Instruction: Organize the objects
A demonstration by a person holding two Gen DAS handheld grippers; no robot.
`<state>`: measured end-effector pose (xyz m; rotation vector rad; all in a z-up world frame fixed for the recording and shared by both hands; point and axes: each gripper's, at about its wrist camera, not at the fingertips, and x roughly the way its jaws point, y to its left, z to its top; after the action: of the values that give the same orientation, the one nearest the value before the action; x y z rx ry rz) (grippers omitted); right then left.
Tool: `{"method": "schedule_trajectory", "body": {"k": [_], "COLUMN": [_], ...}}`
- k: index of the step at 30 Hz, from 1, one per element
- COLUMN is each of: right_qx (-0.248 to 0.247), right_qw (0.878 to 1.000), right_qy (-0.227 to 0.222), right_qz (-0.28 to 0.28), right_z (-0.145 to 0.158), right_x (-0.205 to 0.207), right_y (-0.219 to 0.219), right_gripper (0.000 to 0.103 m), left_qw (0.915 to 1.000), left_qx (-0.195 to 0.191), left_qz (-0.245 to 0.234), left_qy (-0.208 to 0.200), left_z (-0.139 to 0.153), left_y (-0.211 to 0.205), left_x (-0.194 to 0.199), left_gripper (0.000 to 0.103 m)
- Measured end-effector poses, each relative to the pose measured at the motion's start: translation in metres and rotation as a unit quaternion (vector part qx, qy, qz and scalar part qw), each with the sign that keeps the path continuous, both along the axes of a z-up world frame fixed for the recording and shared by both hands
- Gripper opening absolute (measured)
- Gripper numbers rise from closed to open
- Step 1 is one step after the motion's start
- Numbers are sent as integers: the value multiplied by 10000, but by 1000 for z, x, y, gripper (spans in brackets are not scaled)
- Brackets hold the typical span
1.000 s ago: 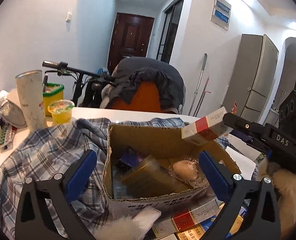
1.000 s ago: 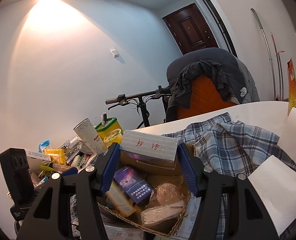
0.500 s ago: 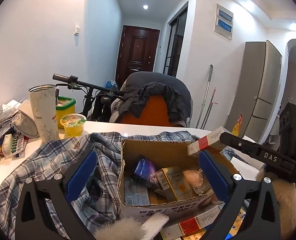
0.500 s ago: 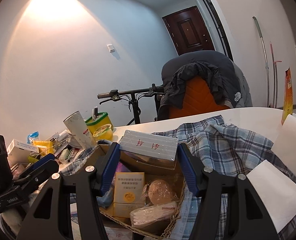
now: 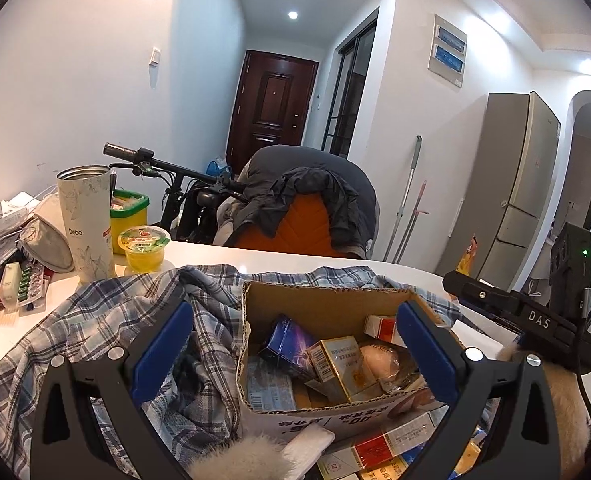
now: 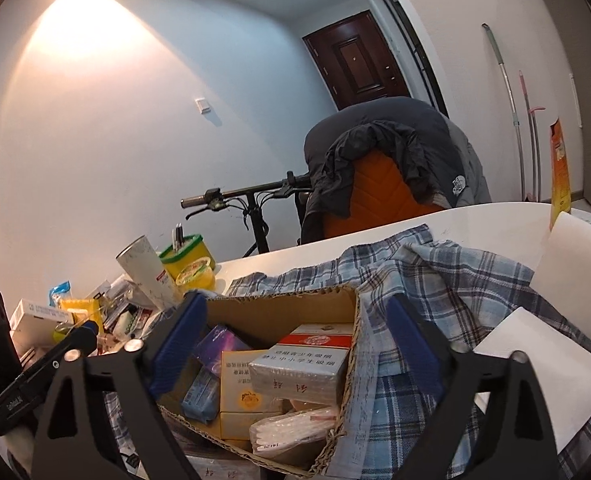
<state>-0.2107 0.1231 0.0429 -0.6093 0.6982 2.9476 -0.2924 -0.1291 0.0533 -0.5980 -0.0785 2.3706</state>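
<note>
The red-and-white carton [image 6: 309, 360] lies inside the cardboard box [image 6: 279, 312], on top of the other packets, free of my pads. My right tool [image 6: 295, 344] is spreading above the box, jaws opening around nothing. My left tool [image 5: 295, 344] hangs spread, empty, over the box's near side. A plaid shirt [image 6: 435, 280] surrounds the box on the counter [image 5: 255, 254].

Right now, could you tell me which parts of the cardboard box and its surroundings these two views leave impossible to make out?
- Bottom of the cardboard box, both views: buried under packets.
- Red and white carton, left wrist view: partly behind the left gripper's finger.
- Table under the plaid shirt, both views: covered by cloth.
- Packs below the box, left wrist view: cut off by the bottom edge.
- Print on the small boxes far left, right wrist view: too small.
</note>
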Motion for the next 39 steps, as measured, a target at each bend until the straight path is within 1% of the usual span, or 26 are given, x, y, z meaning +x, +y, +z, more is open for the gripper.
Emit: {"method": "schedule_trajectory", "body": {"k": [2, 4, 7, 12, 15, 17, 20, 26, 31, 34, 36, 39], "right_qx": [-57, -124, -183, -58, -132, -67, 57, 202, 369, 574, 618, 590], "right_qw": [10000, 9999, 9997, 9996, 9993, 9994, 9993, 9983, 9976, 9965, 9960, 9960], "right_qy": [26, 51, 154, 281, 332, 332, 371, 545, 592, 610, 646, 669], "right_qz": [-22, -28, 24, 7, 78, 60, 62, 56, 50, -40, -71, -67], "right_z": [0, 0, 3, 6, 6, 7, 10, 14, 17, 20, 21, 22], "right_x": [1, 1, 4, 7, 7, 7, 8, 12, 14, 15, 17, 17], "right_y": [2, 2, 2, 1, 0, -3, -7, -12, -17, -19, -19, -19], "right_gripper": [93, 100, 102, 102, 103, 103, 103, 103, 103, 103, 103, 103], "left_qw": [10000, 9999, 9998, 9994, 9993, 9991, 9990, 9984, 9989, 9980, 9967, 9960], "left_qx": [15, -7, -97, -265, -257, -309, -303, -349, -160, 33, 172, 242], "left_qz": [-61, -119, -147, -130, -216, -206, -284, -263, -446, -537, -538, -447], "left_qy": [-33, -37, 65, 180, 149, 205, 181, 371, 43, -337, -576, -739], "left_z": [0, 0, 0, -3, -4, -5, -4, 0, -1, -3, -6, -7], "left_y": [1, 3, 7, 14, 16, 18, 19, 20, 17, 12, 8, 4], "left_x": [1, 3, 8, 13, 13, 15, 17, 23, 17, 7, 1, -5], "left_gripper": [103, 103, 103, 103, 103, 103, 103, 103, 103, 103, 103, 103]}}
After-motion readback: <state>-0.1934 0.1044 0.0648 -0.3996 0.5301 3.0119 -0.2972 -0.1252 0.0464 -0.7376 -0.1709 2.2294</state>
